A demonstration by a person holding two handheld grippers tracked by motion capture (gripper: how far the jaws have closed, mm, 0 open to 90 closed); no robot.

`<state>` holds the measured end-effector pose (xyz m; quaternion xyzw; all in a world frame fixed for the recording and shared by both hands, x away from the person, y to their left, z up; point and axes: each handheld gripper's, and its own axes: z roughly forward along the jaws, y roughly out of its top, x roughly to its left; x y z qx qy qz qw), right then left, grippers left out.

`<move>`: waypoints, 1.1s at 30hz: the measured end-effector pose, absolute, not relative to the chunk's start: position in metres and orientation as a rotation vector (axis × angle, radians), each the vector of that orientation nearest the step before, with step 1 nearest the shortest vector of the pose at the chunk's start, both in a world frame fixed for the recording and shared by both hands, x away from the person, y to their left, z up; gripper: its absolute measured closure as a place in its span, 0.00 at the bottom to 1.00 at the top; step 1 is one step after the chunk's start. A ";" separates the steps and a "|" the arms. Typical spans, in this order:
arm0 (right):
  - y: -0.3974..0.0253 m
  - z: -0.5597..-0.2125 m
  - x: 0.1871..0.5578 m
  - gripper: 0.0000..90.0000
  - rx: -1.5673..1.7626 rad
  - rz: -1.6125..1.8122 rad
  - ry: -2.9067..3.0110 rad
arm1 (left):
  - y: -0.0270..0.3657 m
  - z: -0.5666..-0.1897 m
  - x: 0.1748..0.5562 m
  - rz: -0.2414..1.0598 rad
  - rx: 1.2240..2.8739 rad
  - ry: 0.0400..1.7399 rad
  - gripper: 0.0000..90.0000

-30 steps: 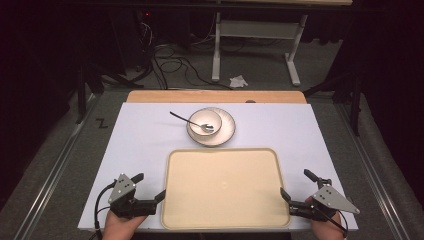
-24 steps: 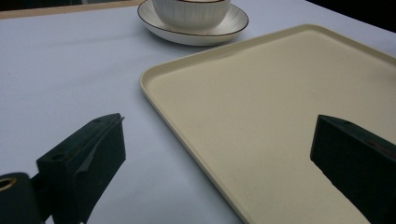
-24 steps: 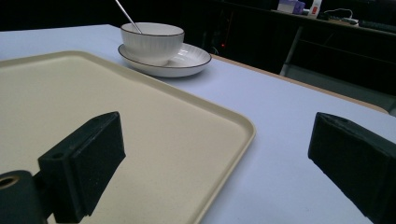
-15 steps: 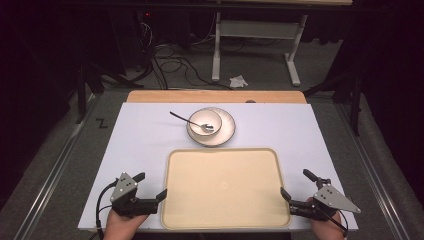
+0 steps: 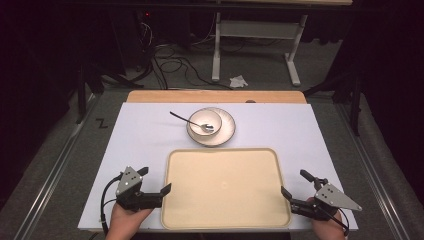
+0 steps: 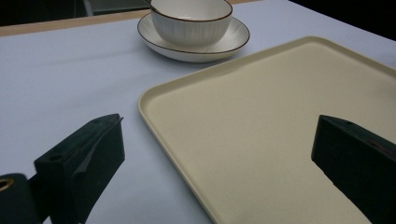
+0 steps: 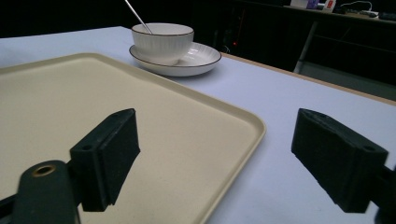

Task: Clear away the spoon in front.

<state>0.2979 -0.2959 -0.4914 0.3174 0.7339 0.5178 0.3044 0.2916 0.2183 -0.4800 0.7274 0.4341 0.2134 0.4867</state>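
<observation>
Tray (image 5: 225, 187) lies flat at the table's near edge, bowl (image 5: 205, 121) beyond. Left gripper (image 5: 156, 191) and right gripper (image 5: 294, 194) gape wide, empty — each straddling a side rim. Looks stiff, light, slick — grip the raised rims.

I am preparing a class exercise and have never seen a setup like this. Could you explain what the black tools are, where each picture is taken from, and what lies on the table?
A person holds a hand-held claw in each hand: the left claw and the right claw. Both are open and hold nothing.

One picture looks down from above the table. The other two come from cameras riding on each claw, looking along its black jaws.

On the white table lies a cream tray between the claws. Behind it a bowl sits on a saucer, with a spoon in the bowl.
</observation>
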 end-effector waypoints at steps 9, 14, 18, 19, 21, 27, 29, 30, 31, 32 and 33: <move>-0.300 -0.488 0.292 0.18 0.859 1.382 1.903 | 0.203 -0.465 0.317 0.525 1.742 1.061 0.03; -0.303 -0.488 0.291 0.18 0.859 1.376 1.901 | 0.193 -0.460 0.330 0.532 1.766 1.052 0.03; -0.306 -0.487 0.288 0.18 0.872 1.373 1.890 | 0.188 -0.457 0.345 0.547 1.764 1.065 0.03; -0.306 -0.487 0.288 0.18 0.867 1.373 1.891 | 0.187 -0.457 0.350 0.549 1.763 1.070 0.04; -0.307 -0.488 0.287 0.18 0.868 1.373 1.889 | 0.186 -0.456 0.356 0.558 1.754 1.085 0.04; -0.308 -0.489 0.286 0.18 0.874 1.371 1.895 | 0.186 -0.451 0.374 0.569 1.733 1.116 0.03; -0.308 -0.489 0.286 0.18 0.866 1.369 1.894 | 0.184 -0.449 0.384 0.578 1.741 1.133 0.03; -0.308 -0.489 0.286 0.18 0.866 1.369 1.894 | 0.184 -0.449 0.384 0.578 1.741 1.133 0.03; -0.308 -0.489 0.286 0.18 0.870 1.370 1.894 | 0.184 -0.448 0.389 0.577 1.736 1.141 0.03; -0.308 -0.489 0.285 0.18 0.869 1.371 1.890 | 0.184 -0.446 0.396 0.578 1.732 1.153 0.03; -0.308 -0.488 0.285 0.18 0.871 1.370 1.888 | 0.184 -0.445 0.399 0.577 1.733 1.155 0.03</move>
